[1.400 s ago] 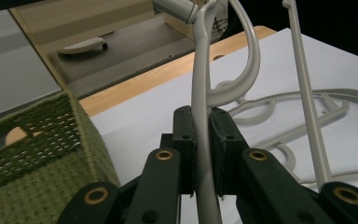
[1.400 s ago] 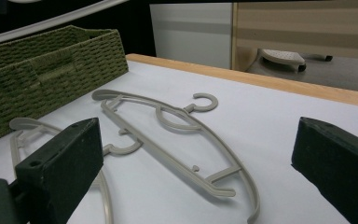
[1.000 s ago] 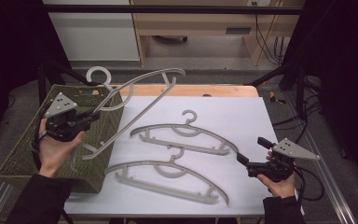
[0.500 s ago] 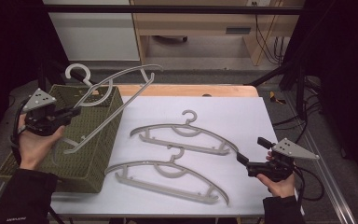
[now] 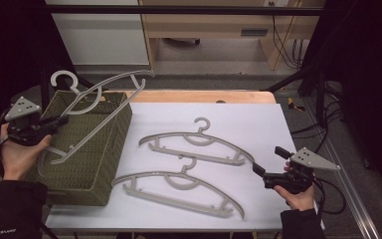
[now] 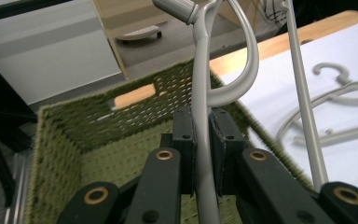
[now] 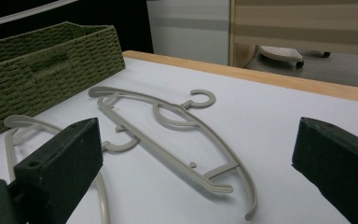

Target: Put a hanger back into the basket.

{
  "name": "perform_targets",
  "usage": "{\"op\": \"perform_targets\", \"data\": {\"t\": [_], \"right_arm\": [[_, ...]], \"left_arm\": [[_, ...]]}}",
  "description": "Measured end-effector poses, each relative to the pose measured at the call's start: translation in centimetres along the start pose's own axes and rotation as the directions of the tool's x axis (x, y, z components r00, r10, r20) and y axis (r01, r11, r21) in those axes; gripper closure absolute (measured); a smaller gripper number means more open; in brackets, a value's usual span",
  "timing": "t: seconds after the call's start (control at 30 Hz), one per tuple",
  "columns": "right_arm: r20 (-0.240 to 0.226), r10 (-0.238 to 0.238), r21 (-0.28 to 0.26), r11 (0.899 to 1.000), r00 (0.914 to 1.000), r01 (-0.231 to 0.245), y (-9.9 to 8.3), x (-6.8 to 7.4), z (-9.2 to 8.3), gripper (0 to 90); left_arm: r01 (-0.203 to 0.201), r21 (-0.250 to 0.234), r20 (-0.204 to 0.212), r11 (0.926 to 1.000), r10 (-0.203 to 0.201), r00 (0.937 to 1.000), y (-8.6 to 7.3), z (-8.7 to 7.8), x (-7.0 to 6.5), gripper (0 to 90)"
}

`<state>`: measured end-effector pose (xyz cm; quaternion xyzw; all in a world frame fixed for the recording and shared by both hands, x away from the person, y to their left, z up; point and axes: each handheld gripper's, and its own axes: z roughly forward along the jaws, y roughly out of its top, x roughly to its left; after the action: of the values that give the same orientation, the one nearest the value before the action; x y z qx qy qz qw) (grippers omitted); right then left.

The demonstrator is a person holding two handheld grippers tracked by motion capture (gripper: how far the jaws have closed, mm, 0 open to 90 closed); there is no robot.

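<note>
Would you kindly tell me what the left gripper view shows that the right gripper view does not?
Left gripper view alone: the left claw clamped on the grey hanger, above the basket's inside. Right gripper view alone: the right claw, jaws wide apart and empty, over the white tabletop. Both share the green woven basket and a hanger lying flat on the table.

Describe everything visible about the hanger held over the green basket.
The held hanger is pale grey and looks like plastic: a round hook at the top left, a curved shoulder arc and a straight lower bar. It hangs tilted above the woven green basket, with its lower end down inside it. The left gripper is shut on it, black fingers clamping one thin rod-like section. Two similar hangers lie flat on the white tabletop.
</note>
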<state>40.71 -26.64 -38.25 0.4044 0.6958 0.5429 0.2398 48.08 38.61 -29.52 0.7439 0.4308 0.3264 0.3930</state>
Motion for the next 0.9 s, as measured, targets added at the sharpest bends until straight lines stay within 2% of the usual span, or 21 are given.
{"op": "perform_targets", "data": {"t": [0.17,0.37,0.6,0.9], "right_arm": [[0.0,-0.003,0.005,1.0,1.0,0.003,0.0,0.0,0.1,1.9],[0.003,-0.003,0.006,1.0,1.0,0.003,-0.1,0.1,0.2,1.9],[0.004,-0.002,0.014,1.0,1.0,0.002,-0.2,0.0,0.4,1.9],[0.006,-0.003,0.016,1.0,1.0,0.003,-0.2,0.1,0.5,1.9]], "left_arm": [[-0.009,0.019,-0.018,0.9998,0.009,0.9998,-1.0,-0.2,1.4,81.9],[0.008,0.019,-0.037,0.9998,-0.008,0.9993,-2.1,-0.5,2.8,81.9],[-0.017,0.041,-0.056,0.999,0.019,0.9982,-3.0,-0.6,3.7,81.9],[-0.007,0.054,-0.087,0.9985,0.011,0.9961,-4.5,-0.7,5.0,82.0]]}}
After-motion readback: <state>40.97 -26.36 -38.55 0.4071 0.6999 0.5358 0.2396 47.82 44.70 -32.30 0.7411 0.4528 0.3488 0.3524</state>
